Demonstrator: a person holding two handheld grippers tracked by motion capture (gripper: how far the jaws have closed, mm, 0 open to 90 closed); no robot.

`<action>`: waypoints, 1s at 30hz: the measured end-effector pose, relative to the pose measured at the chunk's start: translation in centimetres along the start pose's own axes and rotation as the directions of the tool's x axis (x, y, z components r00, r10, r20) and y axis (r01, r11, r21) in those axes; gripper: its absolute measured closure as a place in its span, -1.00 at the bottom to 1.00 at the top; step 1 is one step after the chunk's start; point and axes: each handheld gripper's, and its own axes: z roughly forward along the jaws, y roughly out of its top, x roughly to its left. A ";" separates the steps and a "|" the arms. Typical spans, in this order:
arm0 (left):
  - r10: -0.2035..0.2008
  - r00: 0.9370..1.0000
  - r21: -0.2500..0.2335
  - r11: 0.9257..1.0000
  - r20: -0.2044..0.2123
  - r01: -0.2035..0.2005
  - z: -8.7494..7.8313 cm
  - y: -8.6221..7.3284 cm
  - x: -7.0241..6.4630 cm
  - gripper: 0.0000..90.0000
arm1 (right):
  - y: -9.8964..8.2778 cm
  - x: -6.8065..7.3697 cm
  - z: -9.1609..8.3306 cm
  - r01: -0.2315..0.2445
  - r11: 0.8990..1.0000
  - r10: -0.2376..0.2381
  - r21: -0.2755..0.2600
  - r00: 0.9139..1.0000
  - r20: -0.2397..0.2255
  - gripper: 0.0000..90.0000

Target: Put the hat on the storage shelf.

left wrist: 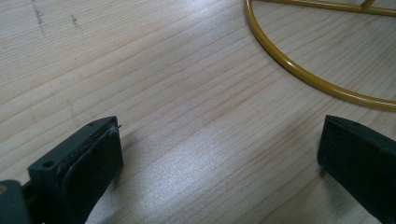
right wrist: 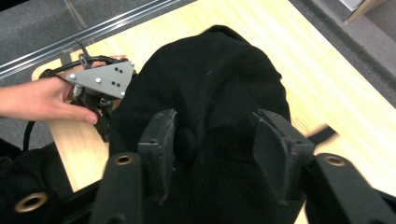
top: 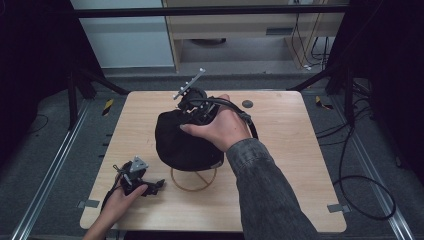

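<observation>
We hold the right gripper [right wrist: 212, 154], fingers released, directly over the black cap [top: 182, 137] on the wire stand [top: 194, 181] mid-tabletop; the left gripper [top: 159, 185] rests open nearby.

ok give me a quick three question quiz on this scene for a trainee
1. True or false: the left gripper rests on the table with its jaws open.
2. What sits on the yellow wire stand? A) a black cap B) a mug C) a towel
3. Do the right gripper pads press on the black cap?

Key: 1 true. 2 A. 3 No; the jaws stand apart over its crown, pads clear of the fabric.
</observation>
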 end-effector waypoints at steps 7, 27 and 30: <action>0.001 1.000 0.000 1.000 0.001 -0.001 0.0 0.0 0.0 -1.00 | -0.6 0.0 -0.2 -0.007 1.000 0.007 -0.014 1.000 0.011 -0.23; 0.002 1.000 0.002 1.000 0.004 -0.002 0.0 0.0 0.0 -1.00 | -2.3 0.6 -1.2 -0.027 0.992 0.031 -0.123 0.999 0.031 -0.82; 0.001 1.000 0.001 1.000 0.004 -0.001 0.0 0.0 0.0 -1.00 | -2.7 0.6 -1.4 -0.028 0.991 0.033 -0.132 0.999 0.037 -0.85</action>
